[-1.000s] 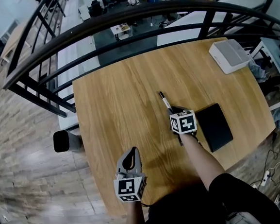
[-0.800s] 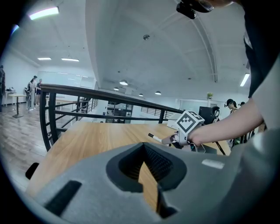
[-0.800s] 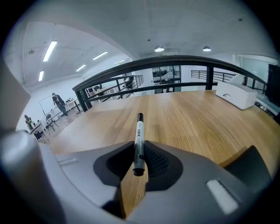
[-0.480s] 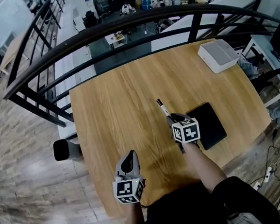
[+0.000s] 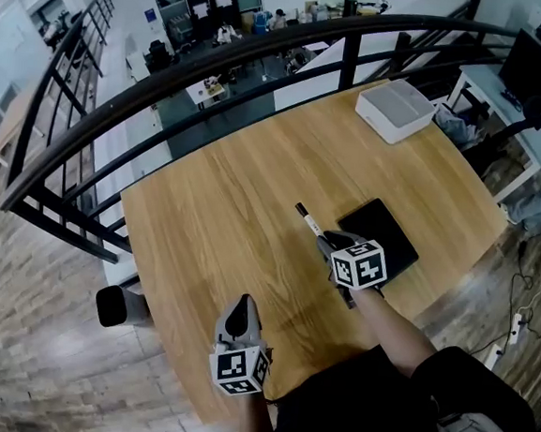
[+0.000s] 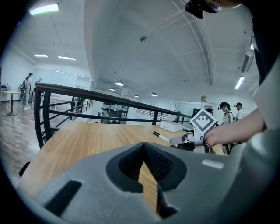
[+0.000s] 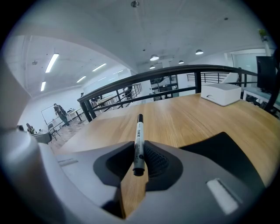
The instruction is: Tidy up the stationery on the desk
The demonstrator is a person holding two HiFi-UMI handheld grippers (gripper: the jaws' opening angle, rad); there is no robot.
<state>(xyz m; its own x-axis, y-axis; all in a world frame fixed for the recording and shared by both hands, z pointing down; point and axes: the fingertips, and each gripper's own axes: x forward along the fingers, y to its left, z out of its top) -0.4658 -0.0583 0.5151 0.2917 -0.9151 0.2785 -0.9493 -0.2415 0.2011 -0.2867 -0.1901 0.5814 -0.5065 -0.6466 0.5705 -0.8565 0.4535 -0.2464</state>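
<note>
Jaws of the right gripper (image 7: 139, 154) closed on a black-and-white marker (image 7: 138, 139), which projects forward over the wooden desk (image 5: 215, 206). A black pad (image 5: 387, 228) lies on the desk just right of the marker; a white box (image 5: 395, 109) sits at the far edge. Left gripper (image 6: 142, 161): jaws together, empty, by the near edge.

Head view: camera high overhead, facing steeply down. Whole light wooden worktop (image 5: 214, 215) in frame, black metal railing (image 5: 266, 50) beyond far edge.

Left tongs view: camera low, close behind left tongs (image 6: 143, 151), facing nearly level across worktop toward railing.

Right tongs view: camera close behind right tongs (image 7: 139, 151), tilted down along worktop.

Shared by all three: worktop, railing, white rectangular box (image 5: 395, 110) at far edge, white marker pen with black cap (image 7: 138, 140). Left tongs view also takes in right tongs. Flat black pad (image 5: 382, 234) clear in head and right tongs views.
</note>
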